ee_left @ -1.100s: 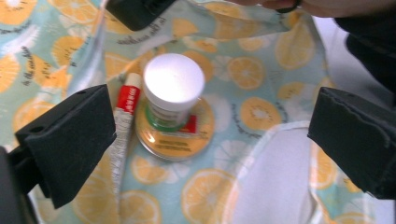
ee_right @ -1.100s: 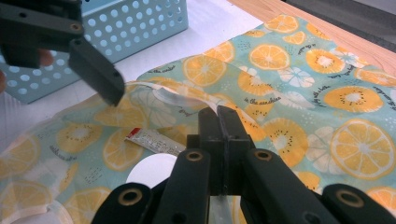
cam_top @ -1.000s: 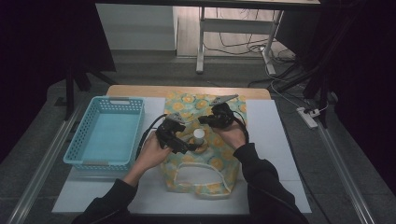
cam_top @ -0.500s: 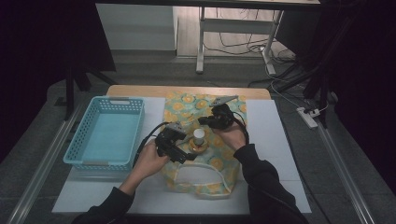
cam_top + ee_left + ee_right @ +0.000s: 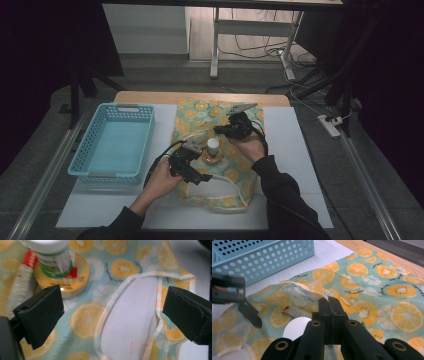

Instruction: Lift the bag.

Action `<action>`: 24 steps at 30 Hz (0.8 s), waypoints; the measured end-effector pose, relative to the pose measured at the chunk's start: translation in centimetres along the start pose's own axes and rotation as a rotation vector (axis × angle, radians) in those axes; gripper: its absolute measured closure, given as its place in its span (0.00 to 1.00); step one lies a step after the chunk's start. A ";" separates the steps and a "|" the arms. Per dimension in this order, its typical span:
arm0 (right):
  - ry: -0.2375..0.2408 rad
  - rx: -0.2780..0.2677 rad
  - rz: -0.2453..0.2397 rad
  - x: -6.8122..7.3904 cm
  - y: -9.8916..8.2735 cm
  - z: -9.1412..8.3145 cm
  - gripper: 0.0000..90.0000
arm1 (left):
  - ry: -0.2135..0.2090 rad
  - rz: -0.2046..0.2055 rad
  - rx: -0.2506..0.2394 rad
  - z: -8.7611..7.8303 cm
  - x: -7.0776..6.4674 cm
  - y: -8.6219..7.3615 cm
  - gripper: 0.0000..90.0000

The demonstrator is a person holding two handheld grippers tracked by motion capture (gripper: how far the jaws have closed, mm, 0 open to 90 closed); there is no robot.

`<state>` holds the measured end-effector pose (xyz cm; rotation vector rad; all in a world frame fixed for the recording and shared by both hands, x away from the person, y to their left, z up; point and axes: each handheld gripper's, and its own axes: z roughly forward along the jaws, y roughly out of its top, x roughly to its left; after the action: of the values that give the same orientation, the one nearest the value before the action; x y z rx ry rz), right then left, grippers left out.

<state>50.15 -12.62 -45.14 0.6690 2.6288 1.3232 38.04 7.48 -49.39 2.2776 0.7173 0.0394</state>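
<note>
- Movement first: my left gripper [image 5: 194,172] has dropped and slid toward 6 o'clock since a second ago, away from the bottle [image 5: 213,145] and over the bag's [image 5: 200,117] handle [image 5: 235,192]. Its fingers are spread wide with nothing between them but the handle loop below.
- My right gripper [image 5: 329,302] hasn't budged. Its fingers are pressed fully together, and the bag's pale trim runs right into their tips, so I judge it is pinching a raised fold of cloth.
- Meaning, as I read it: one side is pinned up, and the left is lining up to take the handle so the bag can be opened.
- Bag: thin, limp cloth, teal with orange and kiwi slices, lying flat mid-table, handles at its 6 o'clock end.
- Bottle: small, white-capped and upright on a round, flat, yellow tin [image 5: 212,157] at the bag's centre. A slim tube [image 5: 21,282] lies just beside them.
- Basket [image 5: 120,107]: rigid, perforated blue plastic, at 9 o'clock, well apart.
</note>
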 end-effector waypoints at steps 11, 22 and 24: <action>0.001 0.001 -0.001 0.0 -0.2 -0.1 1.00 | 0.006 0.002 0.064 2.8 0.9 -1.6 0.05; 0.002 0.008 -0.003 0.1 -0.2 0.0 1.00 | 0.111 0.077 0.100 3.3 0.8 -2.0 0.22; 0.002 0.010 -0.004 0.1 -0.2 0.0 1.00 | 0.108 0.082 0.100 3.2 0.8 -2.0 0.28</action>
<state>50.01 -12.70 -45.29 0.6646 2.6385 1.3108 38.51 6.96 -53.15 2.4151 0.6945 0.1706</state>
